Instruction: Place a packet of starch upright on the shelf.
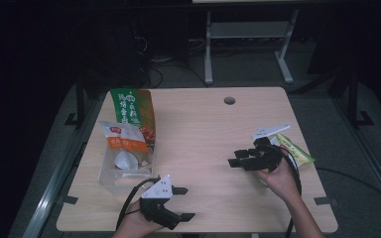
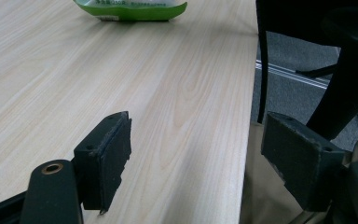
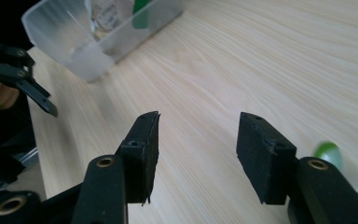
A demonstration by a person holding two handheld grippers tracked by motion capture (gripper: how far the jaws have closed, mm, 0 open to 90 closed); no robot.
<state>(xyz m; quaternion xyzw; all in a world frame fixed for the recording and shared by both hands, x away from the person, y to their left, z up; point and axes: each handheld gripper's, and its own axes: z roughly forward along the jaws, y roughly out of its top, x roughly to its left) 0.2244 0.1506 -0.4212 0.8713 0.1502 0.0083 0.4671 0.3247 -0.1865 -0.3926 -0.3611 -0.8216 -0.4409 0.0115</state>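
Green snack packet (image 1: 297,151), flat, glossy, beside right tool (image 1: 234,162)

Left claw (image 1: 182,203), right claw (image 1: 234,162): black, grey three-cornered top plates, black trailing cables, brass-ringed screw holes.

My table (image 1: 203,144), pale wood, cable hole (image 1: 229,100) at 12 o'clock. Clear tub (image 1: 124,171) and two snack bags (image 1: 134,111) at 9 o'clock; green packet (image 1: 297,150) at 3 o'clock.

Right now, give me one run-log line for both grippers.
left gripper: open, empty | right gripper: open, empty | green packet: beside right hand | clear bin: holds packets
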